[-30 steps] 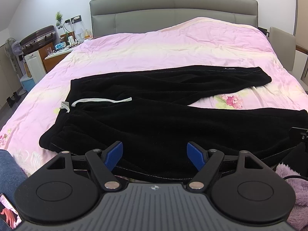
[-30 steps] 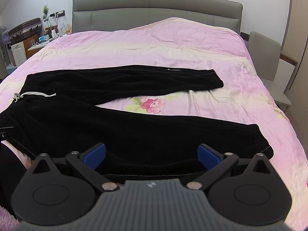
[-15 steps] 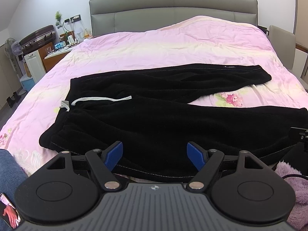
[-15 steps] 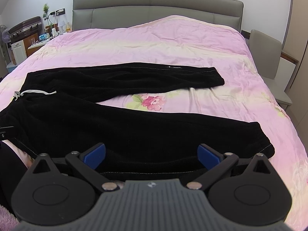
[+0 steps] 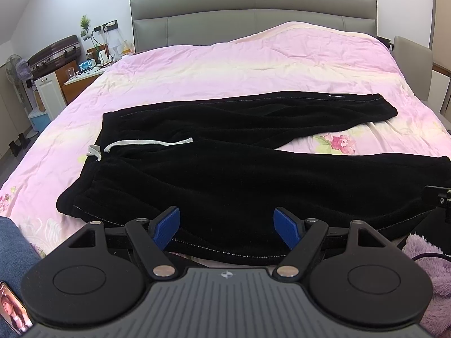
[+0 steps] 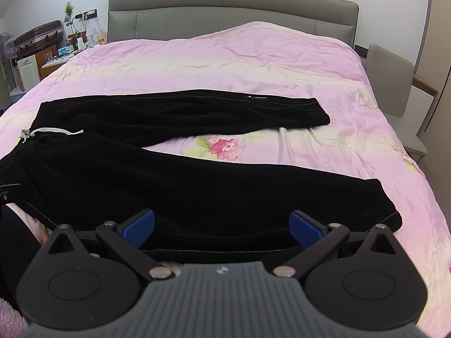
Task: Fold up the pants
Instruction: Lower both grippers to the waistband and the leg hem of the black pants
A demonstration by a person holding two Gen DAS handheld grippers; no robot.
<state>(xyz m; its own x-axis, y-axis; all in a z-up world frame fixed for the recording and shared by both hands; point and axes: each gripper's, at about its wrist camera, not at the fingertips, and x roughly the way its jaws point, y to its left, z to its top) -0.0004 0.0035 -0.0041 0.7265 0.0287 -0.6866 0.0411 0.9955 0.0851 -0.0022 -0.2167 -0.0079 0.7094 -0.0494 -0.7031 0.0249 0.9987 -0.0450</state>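
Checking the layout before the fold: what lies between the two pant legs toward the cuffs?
Bare pink bedspread with a printed pink flower; nothing else sits between the far leg and near leg. The right wrist view shows it best.

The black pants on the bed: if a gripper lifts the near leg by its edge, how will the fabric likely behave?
The black pants lie draped with soft folds, so they will probably sag limply. The fuzzy, thick-looking pile suggests fair grip and some weight. The drawstring lies loose and may dangle.

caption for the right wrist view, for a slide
Open right claw above the near leg of black pants spread on a pink bed.
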